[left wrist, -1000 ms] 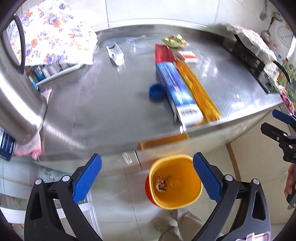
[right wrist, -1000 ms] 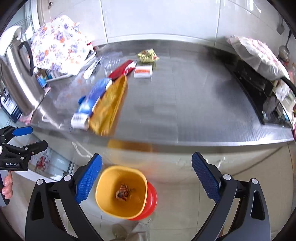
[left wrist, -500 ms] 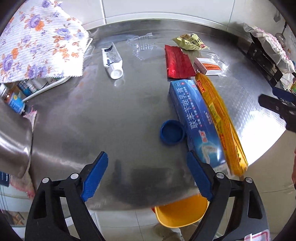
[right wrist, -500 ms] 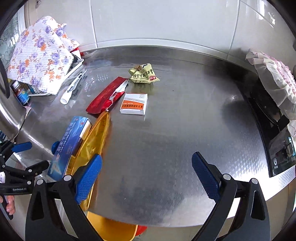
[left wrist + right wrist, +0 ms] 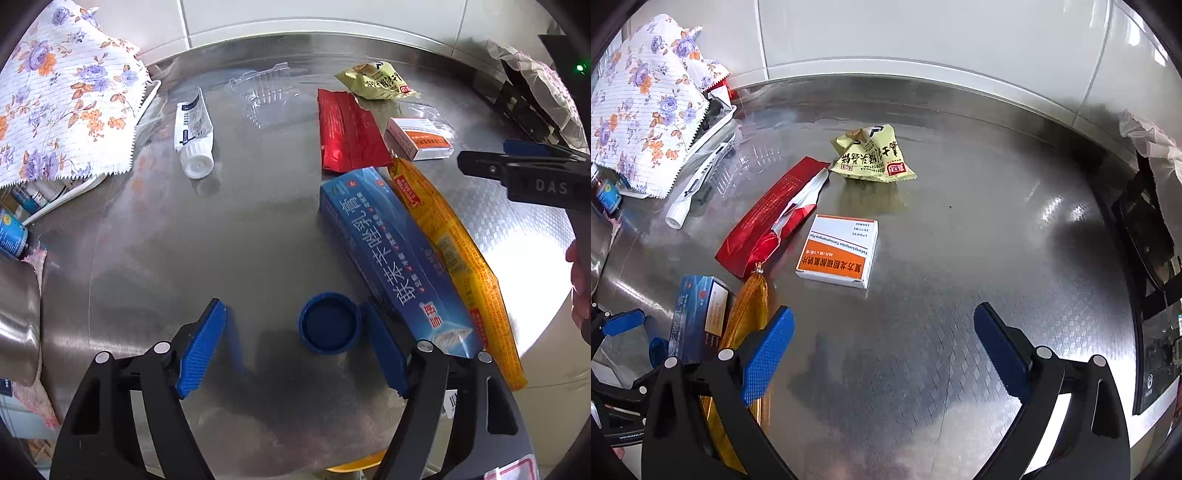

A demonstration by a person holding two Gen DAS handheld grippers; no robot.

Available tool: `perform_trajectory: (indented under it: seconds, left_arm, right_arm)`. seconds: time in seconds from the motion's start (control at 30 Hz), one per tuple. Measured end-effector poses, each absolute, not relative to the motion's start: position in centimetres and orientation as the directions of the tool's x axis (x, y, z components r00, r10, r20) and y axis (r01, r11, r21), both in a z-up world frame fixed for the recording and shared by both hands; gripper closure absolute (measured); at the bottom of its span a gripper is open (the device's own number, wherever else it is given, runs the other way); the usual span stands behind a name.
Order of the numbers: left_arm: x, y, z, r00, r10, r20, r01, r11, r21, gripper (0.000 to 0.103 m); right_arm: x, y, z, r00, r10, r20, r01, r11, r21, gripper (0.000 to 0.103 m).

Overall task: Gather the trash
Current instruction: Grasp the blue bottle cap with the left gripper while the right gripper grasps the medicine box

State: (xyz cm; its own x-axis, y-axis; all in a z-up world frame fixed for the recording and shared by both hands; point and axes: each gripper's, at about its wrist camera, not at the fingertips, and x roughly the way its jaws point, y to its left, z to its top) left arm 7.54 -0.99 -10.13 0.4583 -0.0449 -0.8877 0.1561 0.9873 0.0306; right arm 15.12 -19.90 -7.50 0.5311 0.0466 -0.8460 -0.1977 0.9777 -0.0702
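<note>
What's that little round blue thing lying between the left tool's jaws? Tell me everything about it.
It looks like a blue plastic bottle cap, round with a ribbed rim, lying open side up on the steel counter. It sits between the open left gripper's jaws, nearer the right-hand one, untouched. The long blue carton lies close beside it.

Blue cap (image 5: pixel 330 323) lies open-side up beside blue box (image 5: pixel 391 254).

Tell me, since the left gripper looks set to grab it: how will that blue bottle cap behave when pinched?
The blue cap lies open side up between the open left gripper fingers. It looks like rigid plastic, so probably stiff and light. On the smooth steel counter it may slide before the pads bite. Its low round rim could slip out.
</note>
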Motion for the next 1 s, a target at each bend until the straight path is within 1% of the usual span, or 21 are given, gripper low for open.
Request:
perform_trajectory:
  seconds: [0.1, 0.37, 0.47, 0.5, 0.53, 0.57, 0.6, 0.67, 0.7, 0.73, 0.8, 0.83, 0.87, 0.9, 1.0]
  left_arm:
    - [7.9, -0.9, -10.0, 0.463, -0.040, -0.886, 0.147, 0.989, 0.032, 0.036]
    - [8.7, -0.8, -10.1, 0.463, -0.033, -0.886, 0.131, 0.991, 0.031, 0.039]
    - [8.8, -0.8, -10.1, 0.462, -0.029, -0.886, 0.125, 0.992, 0.033, 0.042]
    - [8.8, -0.7, -10.1, 0.463, -0.027, -0.886, 0.122, 0.992, 0.034, 0.044]
    - [8.9, -0.7, -10.0, 0.462, -0.025, -0.886, 0.118, 0.992, 0.034, 0.045]
    - [8.9, -0.6, -10.0, 0.462, -0.022, -0.887, 0.114, 0.993, 0.035, 0.048]
    - [9.0, -0.5, -10.0, 0.461, -0.019, -0.887, 0.108, 0.994, 0.035, 0.053]
    - [9.0, -0.2, -9.9, 0.461, -0.011, -0.887, 0.094, 0.995, 0.037, 0.059]
    - [9.1, -0.1, -9.9, 0.460, -0.007, -0.888, 0.090, 0.995, 0.039, 0.064]
    - [9.1, 0.0, -9.8, 0.460, -0.003, -0.888, 0.085, 0.996, 0.040, 0.067]
    - [9.2, 0.2, -9.8, 0.459, 0.005, -0.888, 0.076, 0.996, 0.045, 0.081]
    - [9.2, 0.3, -9.8, 0.459, 0.010, -0.888, 0.070, 0.996, 0.047, 0.085]
    - [9.2, 0.5, -9.8, 0.458, 0.016, -0.889, 0.063, 0.997, 0.051, 0.097]
    - [9.3, 0.7, -9.8, 0.455, 0.021, -0.890, 0.053, 0.997, 0.051, 0.101]
    - [9.3, 1.1, -9.8, 0.449, 0.008, -0.894, 0.041, 0.999, 0.029, 0.102]
  right_arm:
    - [16.2, -19.1, -8.1, 0.525, 0.044, -0.850, -0.211, 0.974, -0.079, 0.006]
    - [18.3, -17.4, -9.6, 0.510, 0.045, -0.859, -0.234, 0.968, -0.088, 0.006]
    - [18.7, -17.1, -9.9, 0.507, 0.044, -0.861, -0.240, 0.966, -0.092, 0.012]
    - [18.7, -17.1, -10.1, 0.503, 0.047, -0.863, -0.244, 0.966, -0.090, 0.016]
    - [18.7, -17.1, -10.0, 0.508, 0.051, -0.860, -0.243, 0.966, -0.086, 0.017]
    - [18.7, -17.2, -10.0, 0.505, 0.063, -0.861, -0.244, 0.967, -0.072, 0.019]
    - [18.7, -17.3, -9.9, 0.501, 0.078, -0.862, -0.245, 0.968, -0.055, 0.023]
    - [18.5, -17.3, -9.8, 0.501, 0.096, -0.860, -0.252, 0.967, -0.039, 0.028]
    - [18.5, -17.1, -9.9, 0.500, 0.106, -0.860, -0.256, 0.966, -0.030, 0.034]
    - [18.4, -17.1, -9.8, 0.497, 0.122, -0.859, -0.263, 0.965, -0.015, 0.040]
    - [18.2, -16.8, -9.7, 0.496, 0.131, -0.859, -0.271, 0.963, -0.010, 0.048]
    - [18.2, -16.7, -9.7, 0.494, 0.128, -0.860, -0.268, 0.963, -0.011, 0.048]
    - [18.3, -16.8, -9.7, 0.487, 0.135, -0.863, -0.263, 0.965, 0.002, 0.048]
    - [18.3, -17.0, -9.6, 0.487, 0.141, -0.862, -0.257, 0.966, 0.013, 0.049]
    - [17.9, -17.6, -9.5, 0.486, 0.151, -0.861, -0.244, 0.969, 0.032, 0.049]
